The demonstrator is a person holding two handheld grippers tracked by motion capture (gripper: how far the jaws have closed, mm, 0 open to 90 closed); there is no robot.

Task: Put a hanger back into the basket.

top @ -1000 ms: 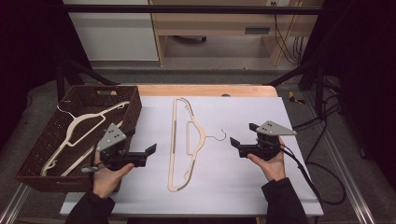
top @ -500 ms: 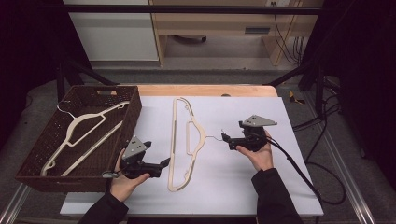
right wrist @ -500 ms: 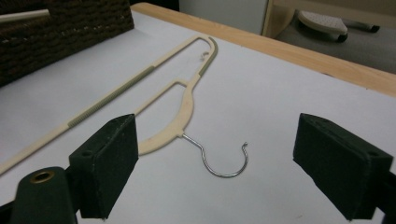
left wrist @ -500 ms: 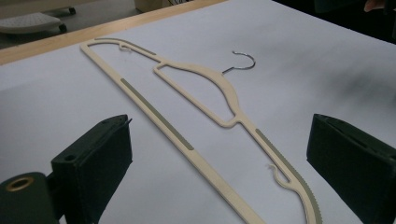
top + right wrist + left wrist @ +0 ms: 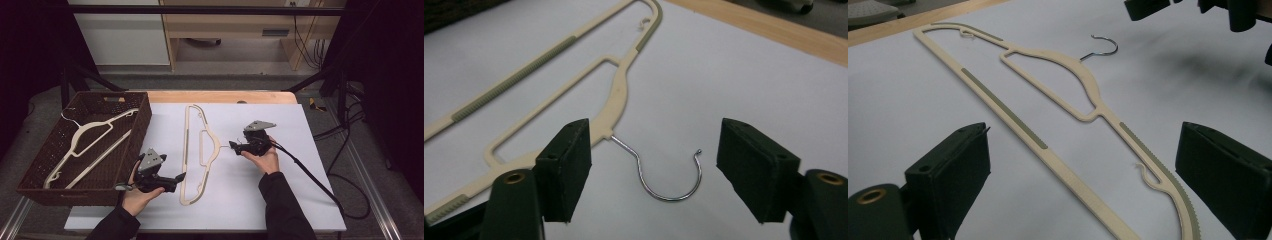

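Right gripper view is showing the right gripper [image 5: 654,170] with fingers closing around the hanger's [image 5: 192,150] wire hook [image 5: 669,172], untouched; left gripper [image 5: 172,181] fingers are standing apart over the bench [image 5: 280,200].

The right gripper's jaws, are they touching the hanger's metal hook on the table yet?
Apart. In the right gripper view the right gripper has its jaws standing either side of the metal hook of the cream hanger, with bare white table showing between each pad and the wire.

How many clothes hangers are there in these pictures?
2. One hanger lies flat on the white table; the other hanger lies inside the brown basket. More may be hidden under it.
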